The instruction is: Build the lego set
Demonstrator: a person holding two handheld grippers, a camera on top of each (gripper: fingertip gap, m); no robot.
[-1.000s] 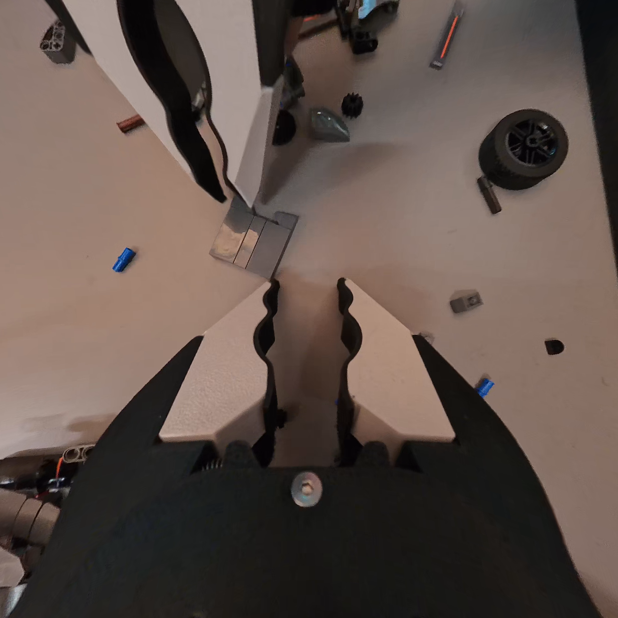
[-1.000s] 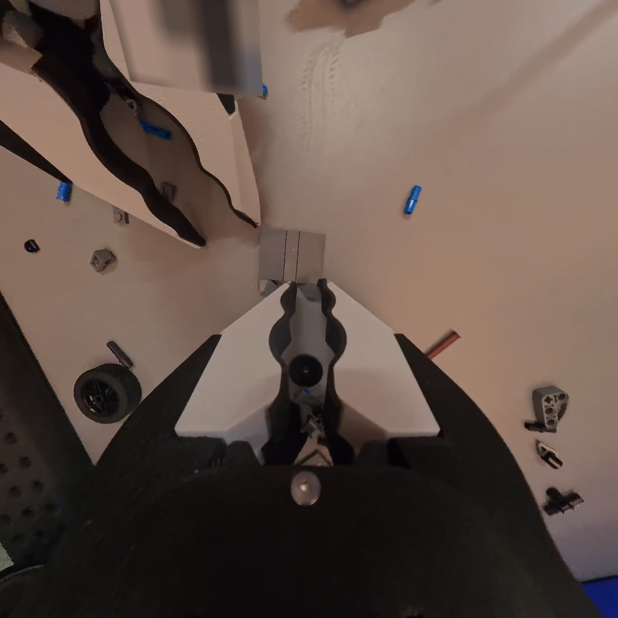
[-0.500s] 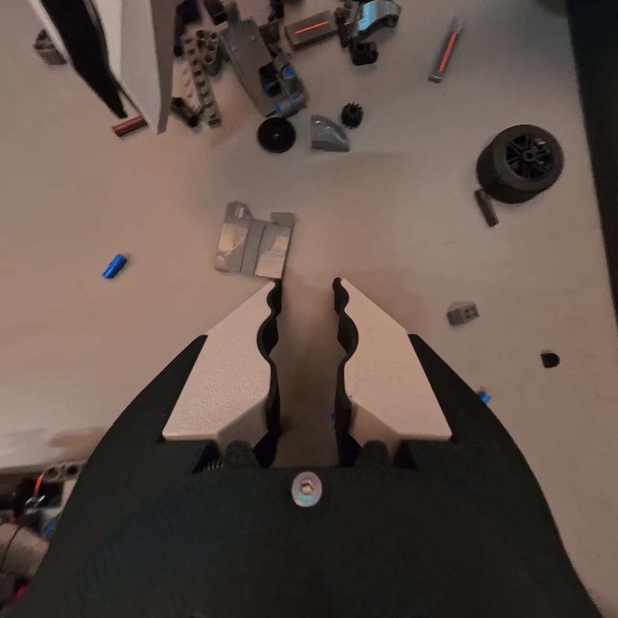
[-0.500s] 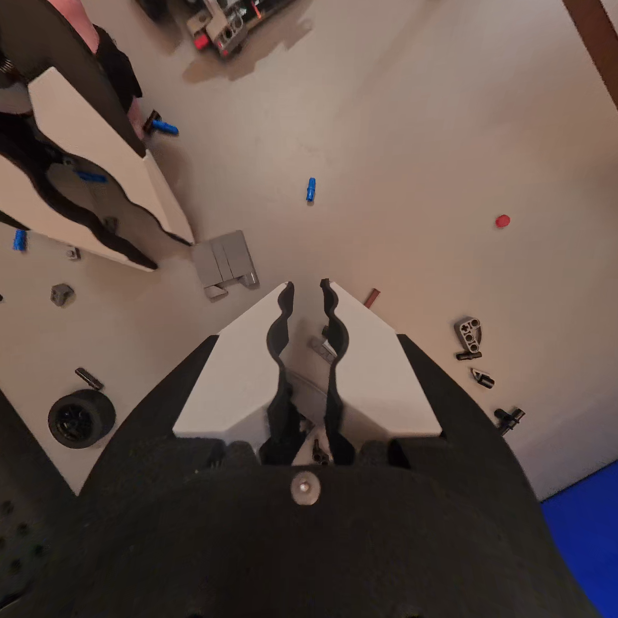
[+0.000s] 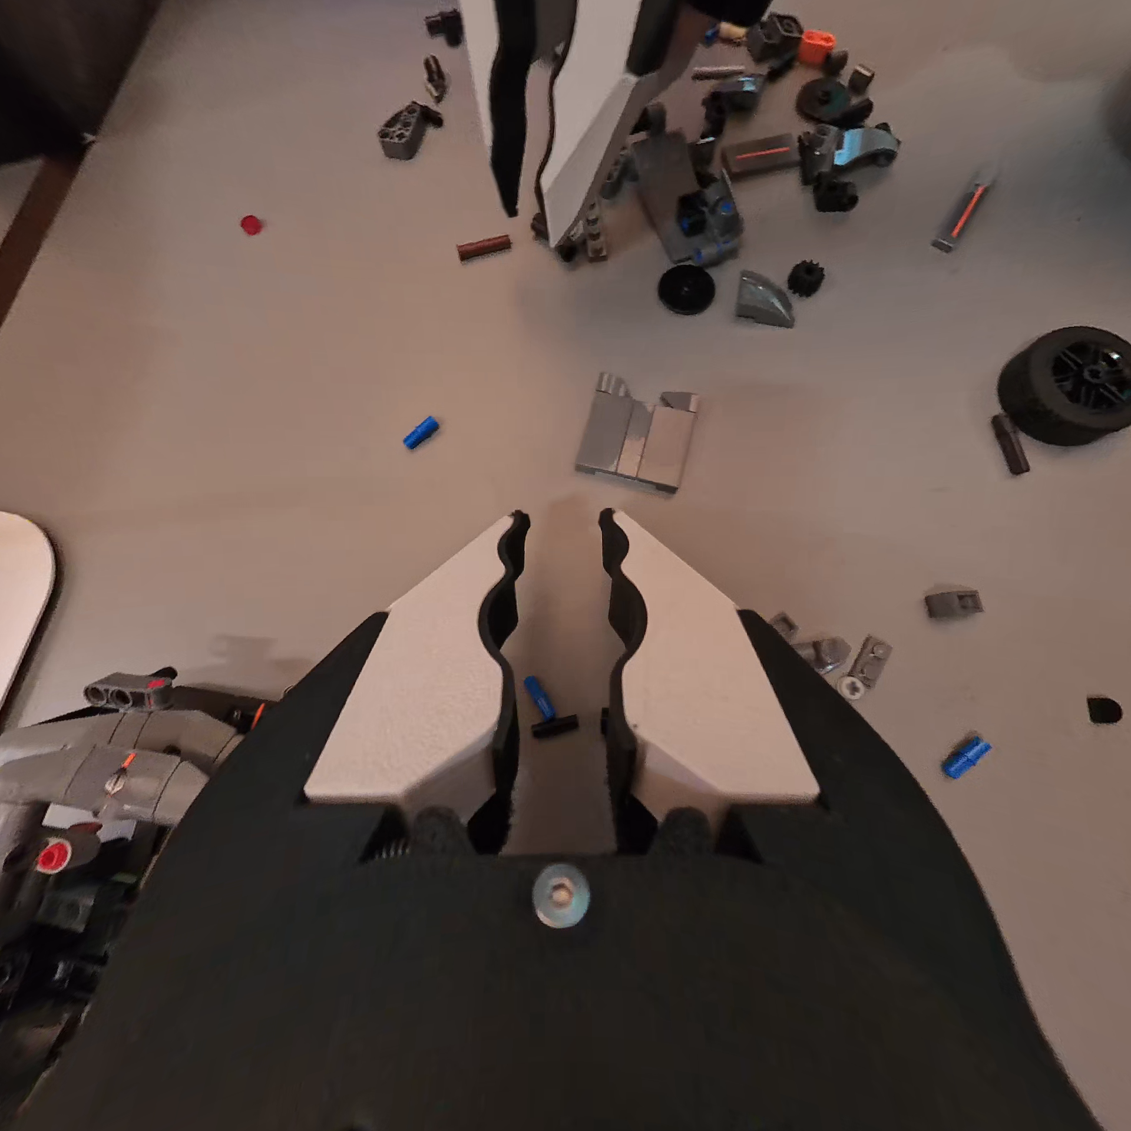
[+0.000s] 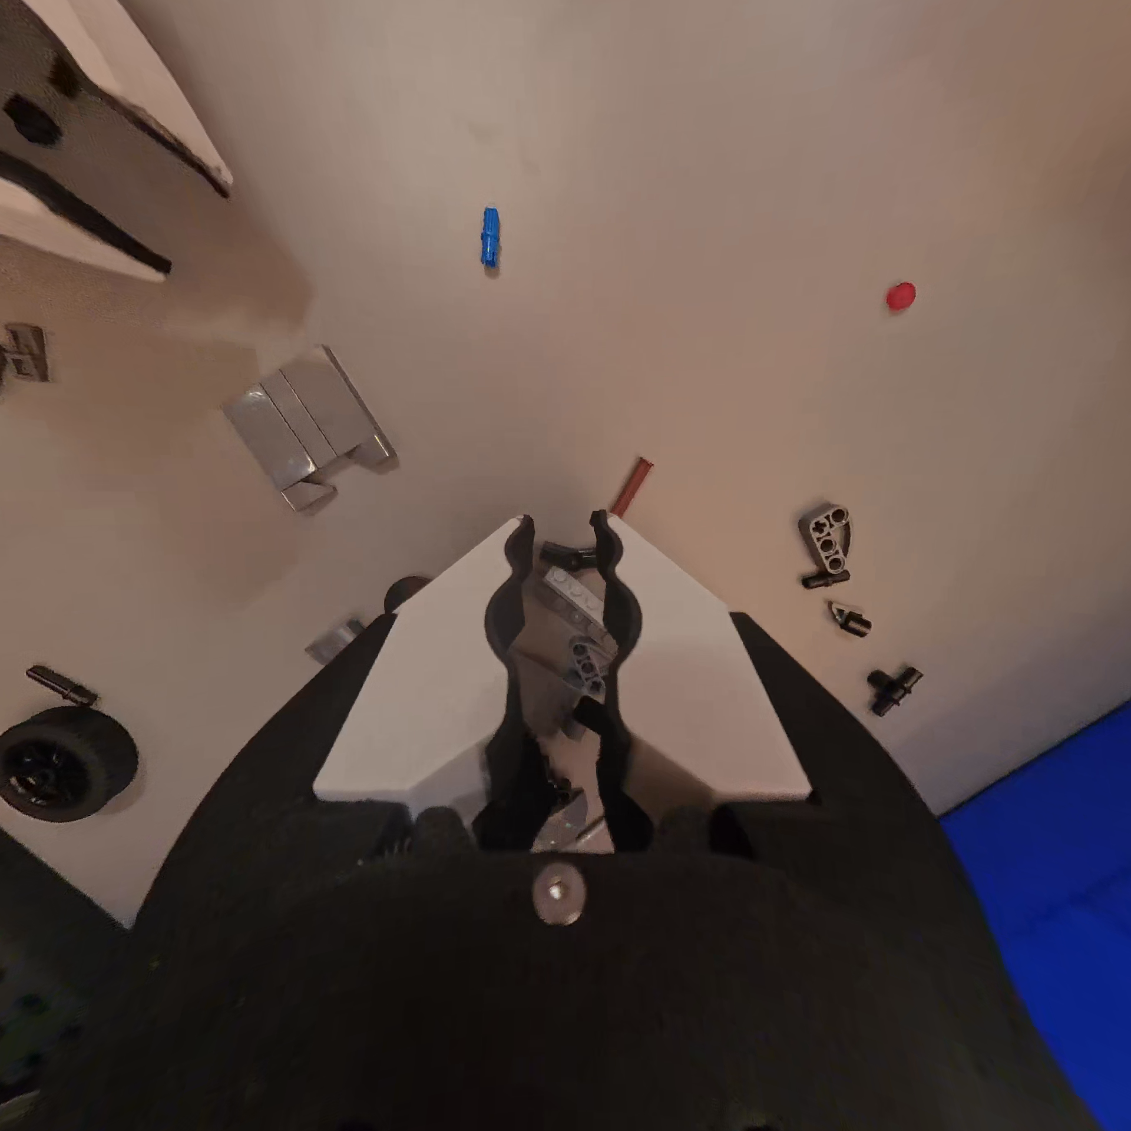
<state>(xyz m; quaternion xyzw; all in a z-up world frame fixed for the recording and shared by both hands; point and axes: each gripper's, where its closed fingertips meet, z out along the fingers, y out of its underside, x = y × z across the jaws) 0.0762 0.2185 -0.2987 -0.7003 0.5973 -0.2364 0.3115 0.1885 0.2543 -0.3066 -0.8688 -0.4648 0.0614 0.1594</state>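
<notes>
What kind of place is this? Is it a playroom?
Probably a building table at home or in a lab: loose toy bricks, a black wheel and a half-built grey model lie on a pale tabletop.

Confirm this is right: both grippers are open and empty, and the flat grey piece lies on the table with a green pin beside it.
One thing is wrong: the pin is blue, not green, as the left wrist view shows. The rest holds: the left gripper and right gripper are open and empty, and the flat grey piece lies on the table.

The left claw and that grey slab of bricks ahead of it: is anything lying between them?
No. In the left wrist view only bare table separates the open left claw from the grey slab.
</notes>
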